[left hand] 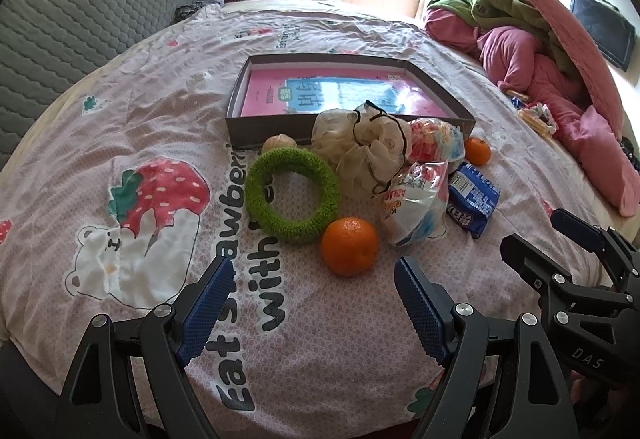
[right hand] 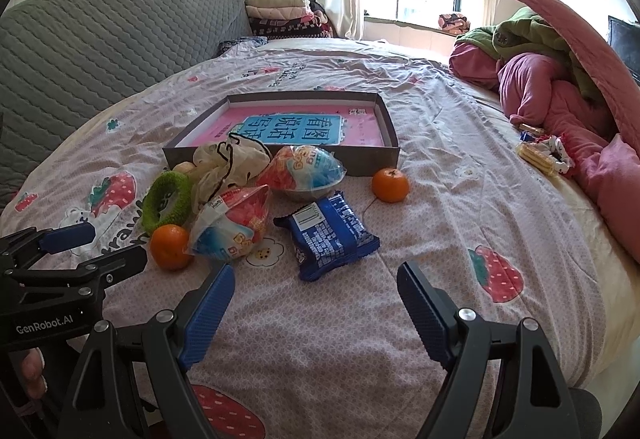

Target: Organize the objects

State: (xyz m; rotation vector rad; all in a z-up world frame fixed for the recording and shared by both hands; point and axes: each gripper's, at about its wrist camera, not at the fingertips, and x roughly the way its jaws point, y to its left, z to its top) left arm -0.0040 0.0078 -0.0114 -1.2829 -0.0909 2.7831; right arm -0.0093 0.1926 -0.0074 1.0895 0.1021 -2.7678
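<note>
Both the left gripper [left hand: 314,303] and right gripper [right hand: 316,303] hover spread apart and empty, so sorting seems unstarted. The clutter lies just before the box [left hand: 256,133]; the nearest orange [left hand: 349,246], at twelve o'clock from the left gripper, looks the next pick

Both tongs, left [left hand: 314,303] and right [right hand: 316,303], have black linkage arms, silver screws and blue ridged pads.
</note>
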